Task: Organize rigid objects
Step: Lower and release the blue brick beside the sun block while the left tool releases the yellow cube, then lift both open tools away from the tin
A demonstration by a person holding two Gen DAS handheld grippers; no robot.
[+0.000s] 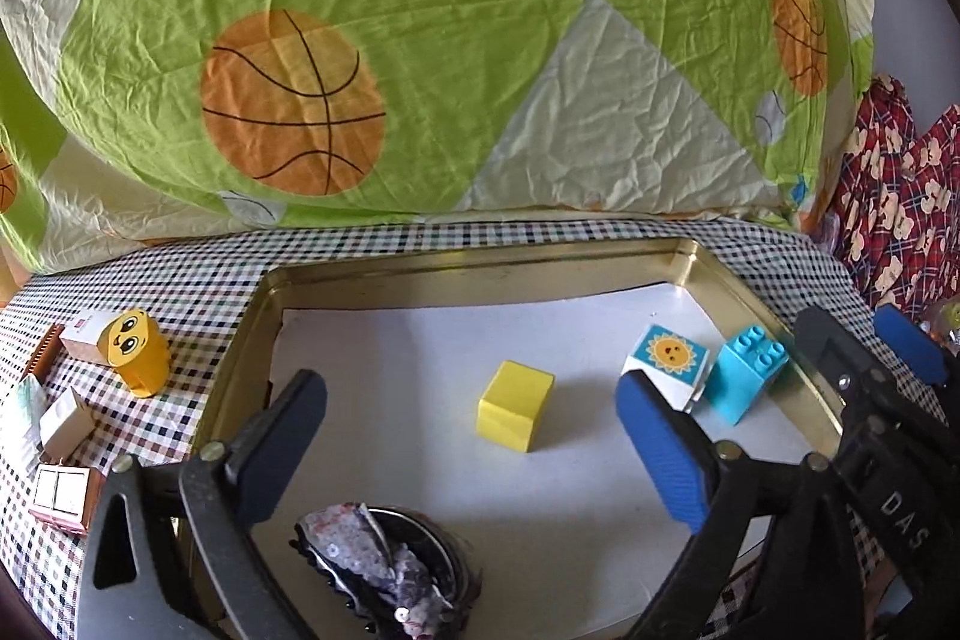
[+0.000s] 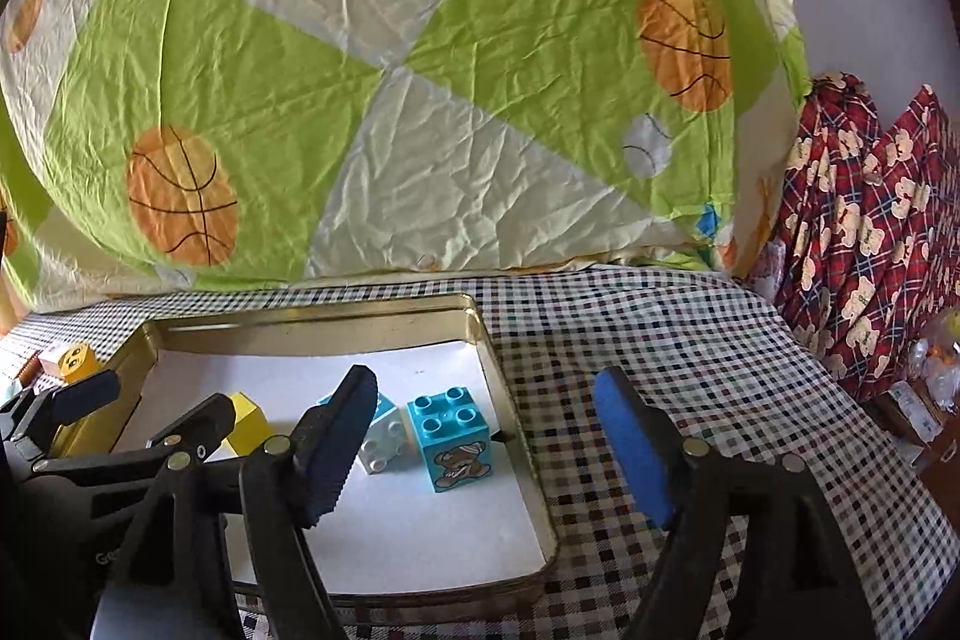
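A gold tin tray (image 1: 480,269) (image 2: 312,317) lined with white paper sits on a checked cloth. In it are a yellow cube (image 1: 516,406) (image 2: 247,424), a white brick with a sun picture (image 1: 666,361) (image 2: 384,439) and a blue studded brick (image 1: 747,370) with a bear print (image 2: 455,439). My left gripper (image 1: 471,385) (image 2: 150,406) is open over the tray, and the yellow cube lies between its fingers without touching them. My right gripper (image 2: 486,382) (image 1: 864,340) stands open above the tray's right rim, its left finger beside the two bricks, gripping nothing.
A yellow face block (image 1: 135,352) (image 2: 75,361) and several small boxes (image 1: 63,427) lie on the cloth left of the tray. A dark round object with sequined fabric (image 1: 384,562) sits at the tray's near edge. A basketball quilt (image 1: 420,40) rises behind; red plaid fabric (image 2: 870,220) is piled at the right.
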